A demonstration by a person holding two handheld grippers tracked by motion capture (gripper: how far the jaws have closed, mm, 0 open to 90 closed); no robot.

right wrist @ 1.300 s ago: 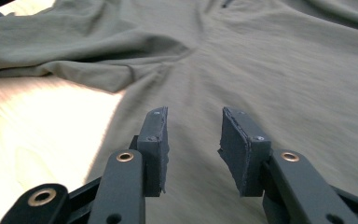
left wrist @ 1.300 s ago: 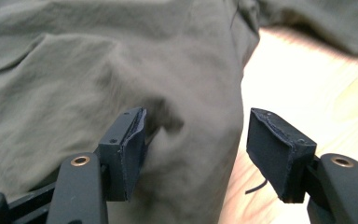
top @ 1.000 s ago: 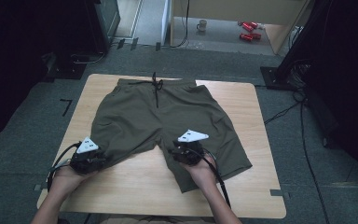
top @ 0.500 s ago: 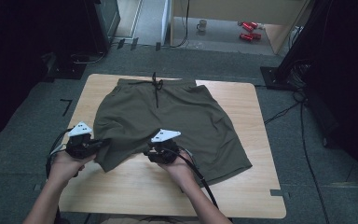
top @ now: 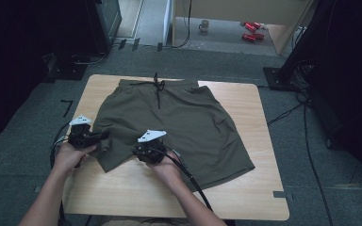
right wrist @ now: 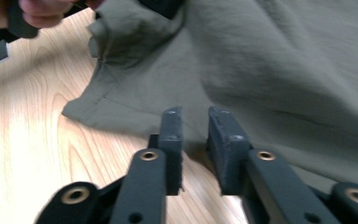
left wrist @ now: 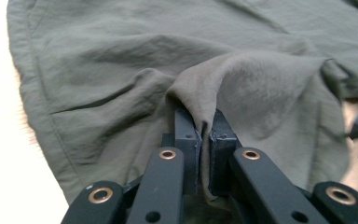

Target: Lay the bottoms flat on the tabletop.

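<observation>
Olive shorts (top: 179, 117) lie mid-frame on the worktop (top: 245, 188). Left tool (left wrist: 204, 140) pinches the left leg's fabric; both tools have shifted leftward — right tool (right wrist: 196, 135) slightly parted, empty — likely starting a fold.

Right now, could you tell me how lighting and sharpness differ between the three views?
High view: dim and soft, dark surroundings, the table the brightest area. Left gripper view: the shorts are sharp, but the table at left is blown out to white. Right gripper view: wood grain is clear, while the hand at the top is blurred.
</observation>
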